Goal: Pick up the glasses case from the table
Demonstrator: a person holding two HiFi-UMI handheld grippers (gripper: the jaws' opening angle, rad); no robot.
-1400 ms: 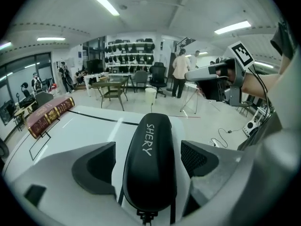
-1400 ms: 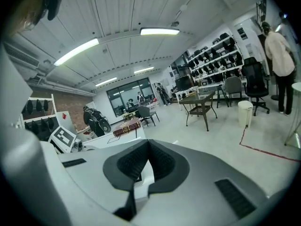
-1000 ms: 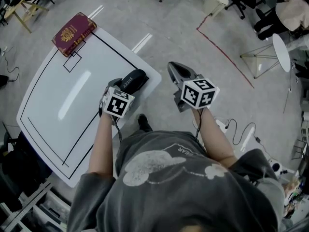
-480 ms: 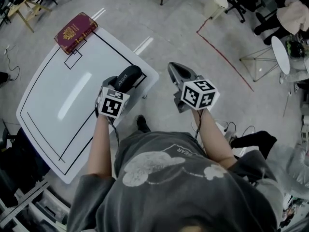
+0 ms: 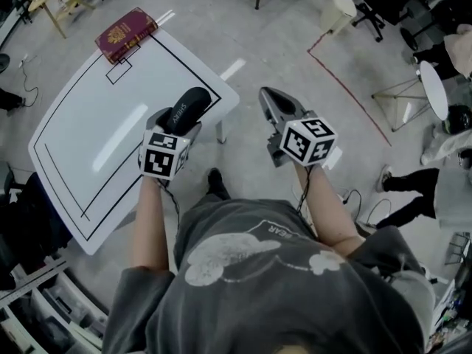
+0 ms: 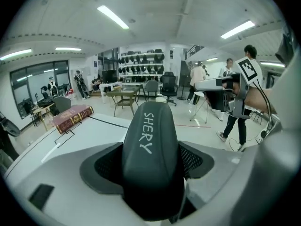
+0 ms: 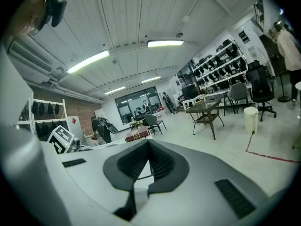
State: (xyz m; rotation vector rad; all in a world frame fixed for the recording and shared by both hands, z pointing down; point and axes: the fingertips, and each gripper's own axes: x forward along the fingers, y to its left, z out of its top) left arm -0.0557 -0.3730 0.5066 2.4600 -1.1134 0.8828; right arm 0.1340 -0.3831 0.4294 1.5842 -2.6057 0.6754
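The black glasses case point(image 5: 187, 106), lettered "SHERY", sits clamped between the pads of my left gripper point(image 5: 177, 122), raised above the near right corner of the white table point(image 5: 96, 146). In the left gripper view the case point(image 6: 150, 145) stands lengthwise between the jaws, and both pads press on its sides. My right gripper point(image 5: 268, 100) hovers off the table's right side over the floor. Its jaws are shut, with nothing between them point(image 7: 148, 144).
A dark red book point(image 5: 125, 34) lies at the table's far corner, also seen in the left gripper view point(image 6: 72, 117). Black lines are marked on the tabletop. Red tape on the floor, chairs, a bin point(image 5: 336, 9) and people standing lie beyond to the right.
My left gripper has risen with the case, which has come up off the table near its right corner. My right gripper has shifted slightly, still shut.
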